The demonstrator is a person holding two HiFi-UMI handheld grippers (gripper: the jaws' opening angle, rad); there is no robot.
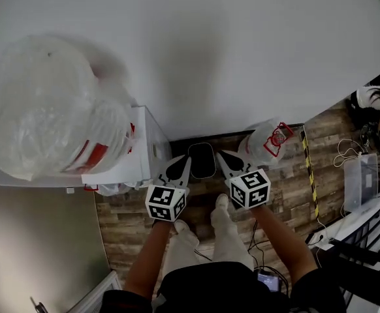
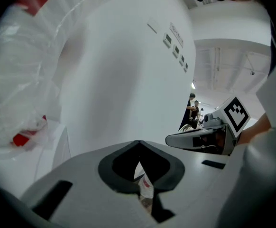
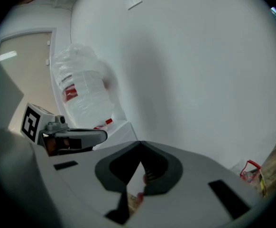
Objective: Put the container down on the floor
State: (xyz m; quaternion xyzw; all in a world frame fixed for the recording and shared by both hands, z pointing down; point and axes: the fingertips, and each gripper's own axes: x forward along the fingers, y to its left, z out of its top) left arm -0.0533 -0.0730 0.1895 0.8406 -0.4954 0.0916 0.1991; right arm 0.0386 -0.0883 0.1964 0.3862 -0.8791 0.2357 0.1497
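Observation:
A dark, rounded container (image 1: 202, 160) stands on the wood floor against the white wall, seen from above. My left gripper (image 1: 181, 165) hangs just left of it and my right gripper (image 1: 223, 159) just right of it, both in front of it in the head view and apart from it. In the left gripper view the left gripper (image 2: 139, 145) has its jaws together with nothing between them. The right gripper (image 3: 140, 145) looks the same in its own view. Each gripper view also shows the other gripper from the side.
A white cabinet (image 1: 144, 150) at the left carries a big clear plastic bag (image 1: 53, 109). A smaller bag with red print (image 1: 268, 141) lies right of the container. Yellow-black tape (image 1: 309, 168), cables and a clear box (image 1: 360, 178) are at the right.

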